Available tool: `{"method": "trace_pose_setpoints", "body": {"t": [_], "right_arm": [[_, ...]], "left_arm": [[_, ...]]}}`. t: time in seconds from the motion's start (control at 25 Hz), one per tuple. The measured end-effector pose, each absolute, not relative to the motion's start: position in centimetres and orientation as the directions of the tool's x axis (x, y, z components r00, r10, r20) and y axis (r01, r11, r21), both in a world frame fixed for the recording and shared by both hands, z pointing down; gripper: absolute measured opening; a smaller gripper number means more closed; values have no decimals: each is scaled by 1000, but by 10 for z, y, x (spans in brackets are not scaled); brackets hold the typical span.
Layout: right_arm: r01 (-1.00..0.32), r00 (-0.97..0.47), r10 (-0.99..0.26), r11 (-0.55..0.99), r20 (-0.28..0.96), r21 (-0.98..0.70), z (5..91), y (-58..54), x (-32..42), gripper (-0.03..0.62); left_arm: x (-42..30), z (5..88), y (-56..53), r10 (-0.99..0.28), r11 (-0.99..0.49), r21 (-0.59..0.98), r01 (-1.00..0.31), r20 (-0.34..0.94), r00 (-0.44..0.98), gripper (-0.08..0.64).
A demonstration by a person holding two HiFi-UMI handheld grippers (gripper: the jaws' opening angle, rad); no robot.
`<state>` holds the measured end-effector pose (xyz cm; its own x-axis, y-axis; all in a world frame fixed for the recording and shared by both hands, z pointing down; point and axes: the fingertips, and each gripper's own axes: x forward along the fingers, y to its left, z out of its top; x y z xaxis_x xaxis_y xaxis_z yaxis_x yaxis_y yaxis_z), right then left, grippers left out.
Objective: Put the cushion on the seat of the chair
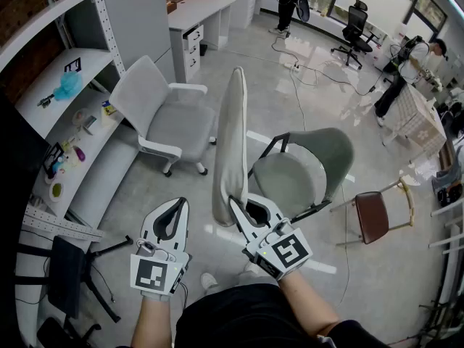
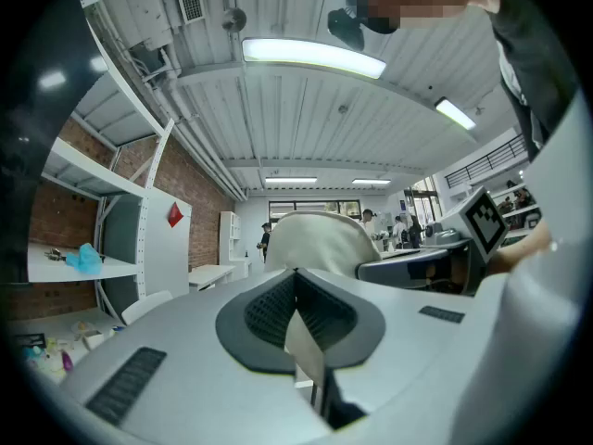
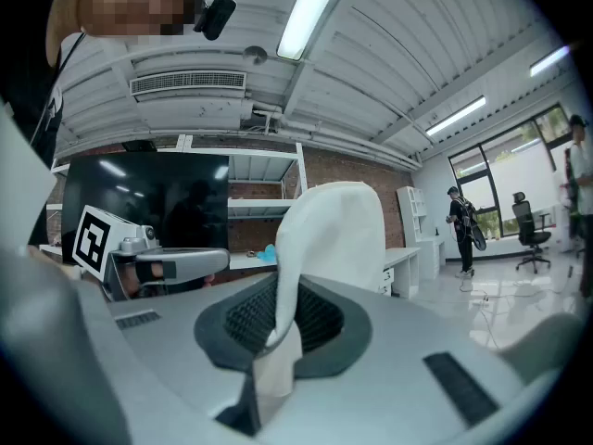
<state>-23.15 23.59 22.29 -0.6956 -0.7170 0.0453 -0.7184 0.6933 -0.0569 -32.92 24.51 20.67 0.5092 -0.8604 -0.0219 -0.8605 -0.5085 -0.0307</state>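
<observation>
One edge of the tall pale fabric cushion (image 1: 232, 136) is pinched by the right gripper (image 1: 234, 200), so it may flop past the grey-green shell chair (image 1: 286, 180). The left gripper (image 1: 180, 202) is clenched on nothing.

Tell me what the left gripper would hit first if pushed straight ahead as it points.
Probably the cushion, clamped upright in the right gripper: it sits dead ahead, just past the left gripper's shut jaws. How near is hard to judge.
</observation>
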Motion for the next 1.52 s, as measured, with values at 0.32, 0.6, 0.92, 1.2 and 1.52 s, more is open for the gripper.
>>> {"method": "trace_pose_setpoints", "body": {"t": [0.32,0.6,0.92,1.2,1.52], "right_arm": [[-719,-695,-718,693,42,-51,226,234,-220,37],[-726,-686,-726,681,39,-100,227,234,-165,38],[-742,-668,-743,661,39,-115,236,225,-94,38],[-776,-623,-781,612,33,-154,246,211,-26,38],[-795,-592,-806,581,11,-176,247,193,12,38]], "left_arm": [[-315,210,237,-852,-520,-59,-852,-30,522,12],[-257,214,237,-839,-542,-65,-838,-1,543,12],[-188,221,225,-832,-555,-68,-829,20,555,12],[-130,225,212,-824,-567,-62,-821,43,566,12],[-101,225,187,-814,-581,-73,-810,44,580,12]]}}
